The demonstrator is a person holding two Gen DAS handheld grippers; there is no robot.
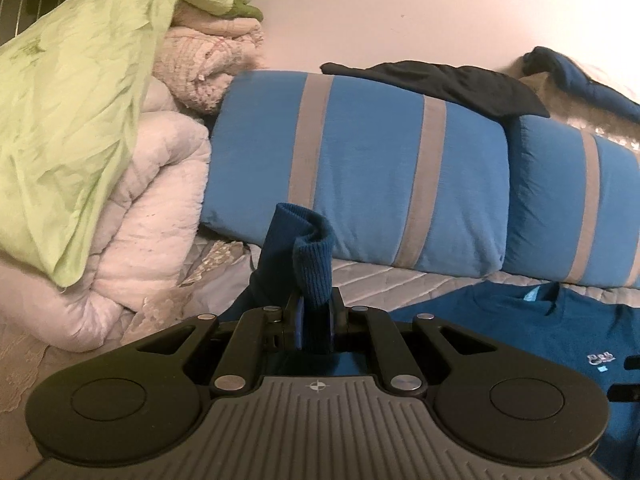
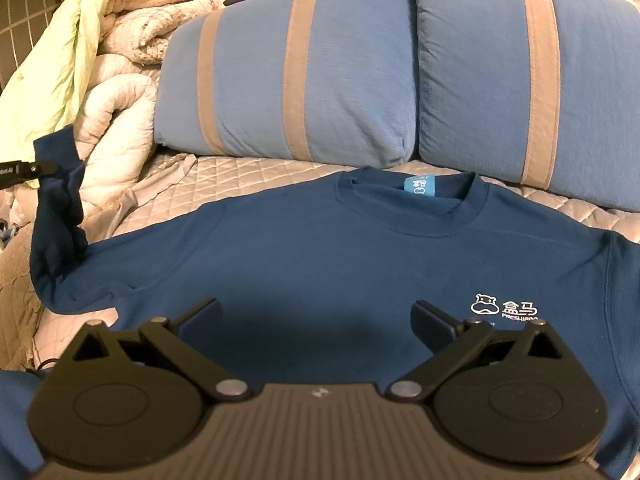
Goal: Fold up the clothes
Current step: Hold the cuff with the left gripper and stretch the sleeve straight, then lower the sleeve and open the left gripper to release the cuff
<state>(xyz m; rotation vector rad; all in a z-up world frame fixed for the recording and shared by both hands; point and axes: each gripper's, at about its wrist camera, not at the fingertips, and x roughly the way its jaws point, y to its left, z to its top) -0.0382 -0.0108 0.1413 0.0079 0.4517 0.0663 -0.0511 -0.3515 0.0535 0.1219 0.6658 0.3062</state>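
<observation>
A dark blue sweatshirt (image 2: 304, 248) lies front up on the quilted bed, its collar toward the pillows and a white logo (image 2: 504, 305) on the chest. My left gripper (image 1: 314, 320) is shut on the ribbed cuff of its sleeve (image 1: 310, 256), which stands up between the pads. In the right wrist view that sleeve (image 2: 56, 216) hangs lifted at the far left, with the left gripper's tip (image 2: 40, 169) on it. My right gripper (image 2: 316, 316) hovers open over the sweatshirt's chest, nothing between its fingers.
Two blue pillows with grey stripes (image 2: 304, 80) (image 2: 532, 80) lean along the head of the bed. A pile of pale quilts and a green cover (image 1: 80, 120) is stacked at the left. Dark clothes (image 1: 440, 80) lie on top of the pillows.
</observation>
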